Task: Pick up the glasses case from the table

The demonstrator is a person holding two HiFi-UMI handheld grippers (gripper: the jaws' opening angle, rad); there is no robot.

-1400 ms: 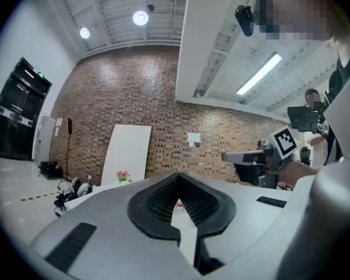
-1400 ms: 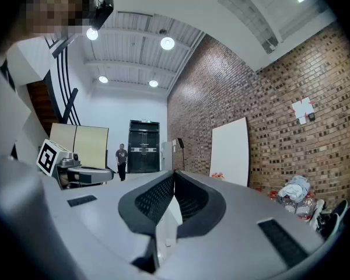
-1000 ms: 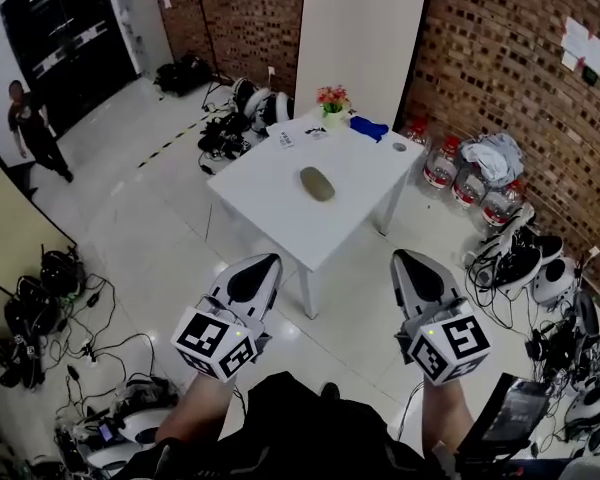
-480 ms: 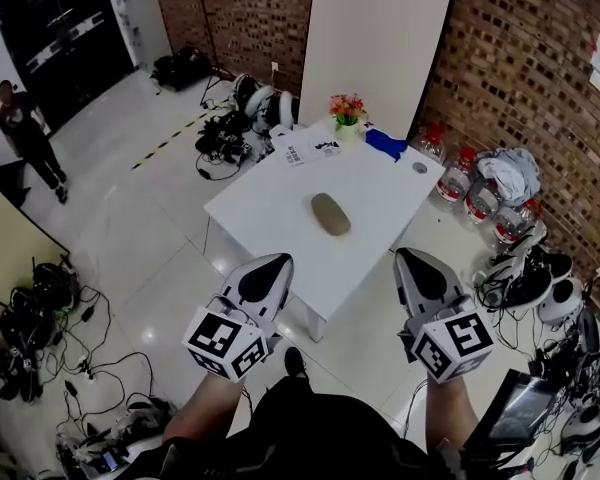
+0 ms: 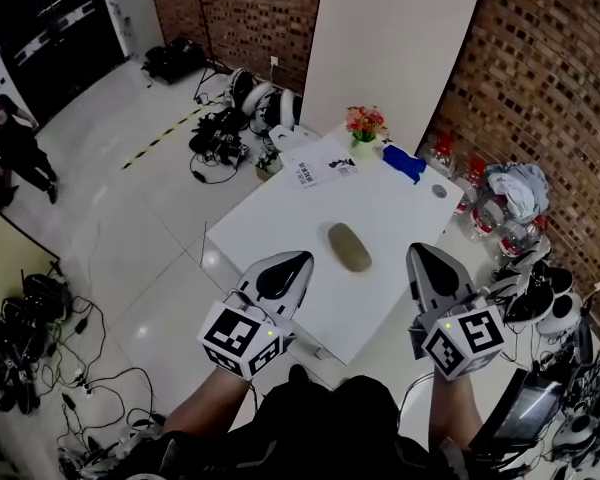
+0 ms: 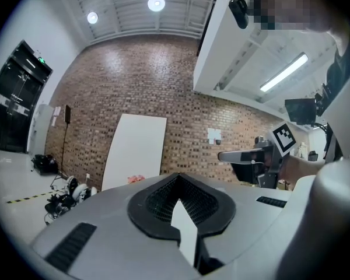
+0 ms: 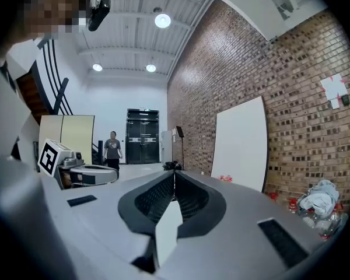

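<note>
The left gripper (image 5: 300,258) was closed, its two jaws meeting at the tip with nothing between them, as its own view showed. The right gripper (image 5: 426,251) was likewise closed and empty, jaws pressed together along their whole front edge. Both were held level, side by side and apart, each with its marker cube at the rear, nearest the person's arms.

The glasses case (image 5: 349,247), a greyish-brown oval, lay on the white table (image 5: 270,218). In the head view it appeared between the two gripper tips, somewhat nearer the left one, and neither gripper touched it. The near edge of the table ran beneath both grippers.

Farther ahead of the grippers, at the far end of the table, stood a small pot of flowers (image 5: 365,123), with a blue cloth (image 5: 405,163) to the right of it and printed papers (image 5: 325,170) to the left. Beyond the table a white board (image 5: 400,38) leaned against the brick wall (image 5: 540,88). To the right of the right gripper, water bottles (image 5: 480,208) stood on the floor by the wall. Well off to the left of the left gripper, a person (image 5: 10,148) stood on the tiled floor, and cables (image 5: 40,318) lay in tangles there.
</note>
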